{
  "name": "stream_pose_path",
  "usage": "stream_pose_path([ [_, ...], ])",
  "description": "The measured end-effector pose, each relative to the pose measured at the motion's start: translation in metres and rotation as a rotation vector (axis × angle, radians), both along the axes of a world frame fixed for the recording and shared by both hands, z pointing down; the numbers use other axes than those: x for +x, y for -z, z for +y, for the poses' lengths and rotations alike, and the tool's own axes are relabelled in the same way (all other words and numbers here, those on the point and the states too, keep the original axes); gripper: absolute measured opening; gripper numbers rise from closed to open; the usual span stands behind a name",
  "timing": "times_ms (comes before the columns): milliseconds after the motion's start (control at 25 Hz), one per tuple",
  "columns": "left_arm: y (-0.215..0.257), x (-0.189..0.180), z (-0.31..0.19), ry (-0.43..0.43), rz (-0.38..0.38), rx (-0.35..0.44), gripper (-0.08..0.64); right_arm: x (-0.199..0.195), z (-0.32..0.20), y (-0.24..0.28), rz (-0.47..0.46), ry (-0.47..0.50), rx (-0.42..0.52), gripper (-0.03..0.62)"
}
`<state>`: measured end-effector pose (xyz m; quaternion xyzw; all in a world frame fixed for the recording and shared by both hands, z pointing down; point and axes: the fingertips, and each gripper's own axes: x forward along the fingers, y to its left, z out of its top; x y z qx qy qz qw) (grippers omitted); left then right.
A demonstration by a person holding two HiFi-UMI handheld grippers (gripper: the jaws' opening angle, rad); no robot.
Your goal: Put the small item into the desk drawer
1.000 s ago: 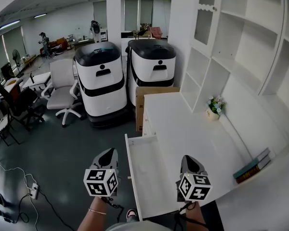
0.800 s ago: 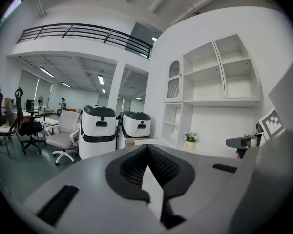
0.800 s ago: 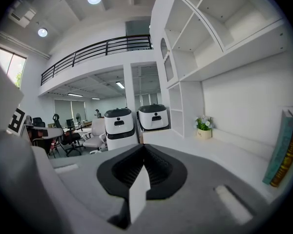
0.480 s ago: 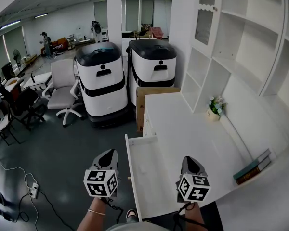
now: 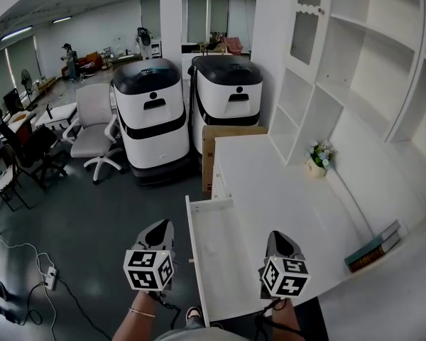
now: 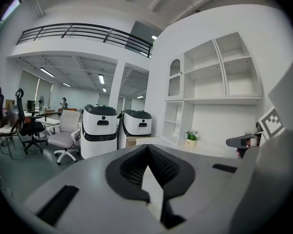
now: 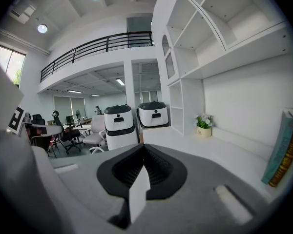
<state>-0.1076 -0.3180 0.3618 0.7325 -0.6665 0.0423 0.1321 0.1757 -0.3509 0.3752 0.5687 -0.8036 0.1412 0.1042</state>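
The white desk has its drawer pulled out to the left, and the drawer's white floor looks bare. My left gripper hovers over the floor just left of the drawer. My right gripper hovers over the drawer's right edge and the desk front. In the left gripper view the left gripper has its jaws together with nothing in them. The right gripper is likewise shut and empty. A small potted flower stands at the desk's back by the shelves. I can make out no other small item.
A wall of white shelves rises behind the desk. Books lie at its right end. Two white-and-black machines and a cardboard box stand beyond the desk. An office chair and a floor cable are on the left.
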Motion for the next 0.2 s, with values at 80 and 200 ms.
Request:
stream_pose_path([
  [80, -0.0013, -0.0010, 0.0000, 0.003, -0.001, -0.002, -0.002, -0.0010, 0.0004, -0.0027, 0.002, 0.002, -0.006, 0.005],
  [200, -0.0010, -0.0022, -0.0009, 0.005, -0.003, -0.006, -0.002, -0.0021, 0.0001, -0.0039, 0.001, 0.002, -0.012, 0.005],
])
